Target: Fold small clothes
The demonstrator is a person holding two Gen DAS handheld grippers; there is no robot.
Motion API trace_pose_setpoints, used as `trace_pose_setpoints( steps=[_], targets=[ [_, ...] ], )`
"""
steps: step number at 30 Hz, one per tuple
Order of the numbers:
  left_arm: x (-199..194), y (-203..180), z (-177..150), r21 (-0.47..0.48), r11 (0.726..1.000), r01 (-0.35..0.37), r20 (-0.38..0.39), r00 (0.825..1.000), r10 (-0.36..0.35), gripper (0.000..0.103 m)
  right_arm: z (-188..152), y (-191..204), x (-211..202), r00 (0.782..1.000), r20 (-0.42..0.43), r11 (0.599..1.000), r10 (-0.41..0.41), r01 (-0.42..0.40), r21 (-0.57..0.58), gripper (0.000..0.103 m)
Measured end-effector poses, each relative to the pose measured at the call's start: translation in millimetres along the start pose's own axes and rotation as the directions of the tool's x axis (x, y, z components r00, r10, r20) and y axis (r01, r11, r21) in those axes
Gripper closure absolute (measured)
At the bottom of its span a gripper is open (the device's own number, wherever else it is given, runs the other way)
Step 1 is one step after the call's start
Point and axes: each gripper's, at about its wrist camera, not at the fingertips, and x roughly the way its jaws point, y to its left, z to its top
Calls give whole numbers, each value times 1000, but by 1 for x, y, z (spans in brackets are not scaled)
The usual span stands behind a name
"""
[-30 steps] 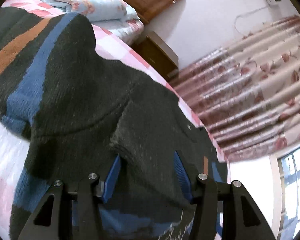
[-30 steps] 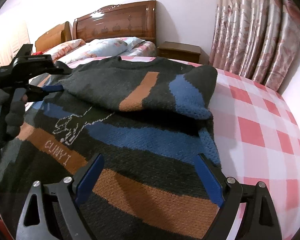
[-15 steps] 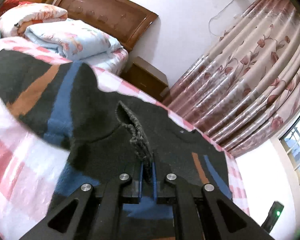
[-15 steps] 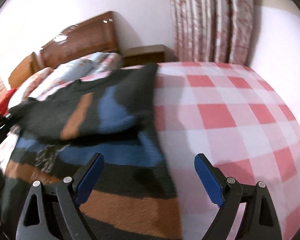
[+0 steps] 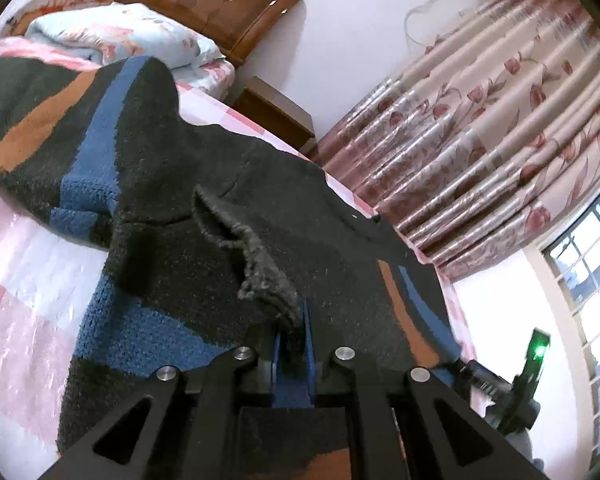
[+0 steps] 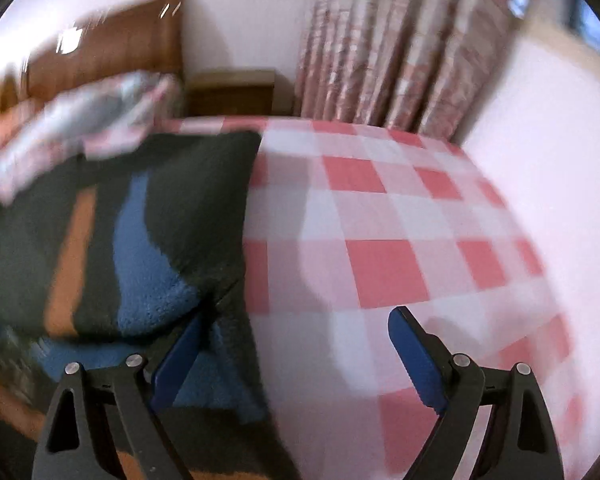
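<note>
- Clearly, the left gripper (image 5: 290, 330) was clamped on a raised ridge of the dark sweater (image 5: 204, 184), its blue pads drawn close together with the knit pinched between them.
- The sweater lay spread on the pink checked bed (image 6: 380, 272), its orange and blue stripes showing; one part was already doubled over the body toward the headboard (image 5: 204, 4) end.
- The right gripper (image 6: 296, 356) stood wide, holding nothing; its left pad sat at the sweater's side edge while the other hung over bare bedspread.
- The right wrist view was smeared by motion, so whether that pad touched the knit could not be told.
- The step in hand looked like taking hold of both sides for the next fold, with the left grip made and the right one not yet made.
- To do it well, the right gripper would need to close on the sweater's side edge only, taking both knit layers but none of the bedspread beneath.
- The two grips should then sit level with each other, so the crease would run straight across the stripes.
- The knit looked thick and loose, so I judged it would sag between the grips; a low lift with gentle tension should keep the folded part from sliding off.
- A pillow (image 5: 112, 36) lay near the headboard edge, well clear of the fold.
</note>
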Motion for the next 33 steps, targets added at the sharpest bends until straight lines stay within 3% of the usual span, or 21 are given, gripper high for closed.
trace_pose_setpoints(
  steps=[2,9,14,18,21,24,26,28,29,33],
  targets=[
    [3,-7,-1,29,999,-18,-5,1000,18,94,-7,-14,9,999,-33,996,12,-9,89,0],
    [7,-10,-4,66,995,-69,-15,997,71,89,-10,-19,5,997,-70,996,44,-38,77,0],
    [3,-4,-4,46,996,-73,-3,997,73,84,-12,-6,-40,989,130,997,65,-69,27,0],
    [1,-10,-7,80,992,-101,18,995,100,81,10,17,-46,974,177,990,142,-139,-31,0],
    [-8,-14,-10,84,985,-150,89,986,142,80,17,42,-29,976,146,981,164,-146,-128,0],
    [-25,-17,-12,96,979,-182,185,969,163,79,10,56,9,992,25,977,127,-121,-177,0],
    [-36,-22,-13,114,971,-212,250,952,178,78,8,49,18,990,13,982,143,-140,-126,0],
    [-43,-27,-14,144,970,-197,293,945,149,74,15,41,16,993,11,989,120,-118,-91,0],
    [-42,-31,-15,167,967,-193,292,946,138,74,20,37,11,993,41,990,113,-109,-86,0],
    [-15,-34,-10,218,962,-162,147,980,132,73,56,38,6,984,95,985,153,-144,-93,0]
  ],
)
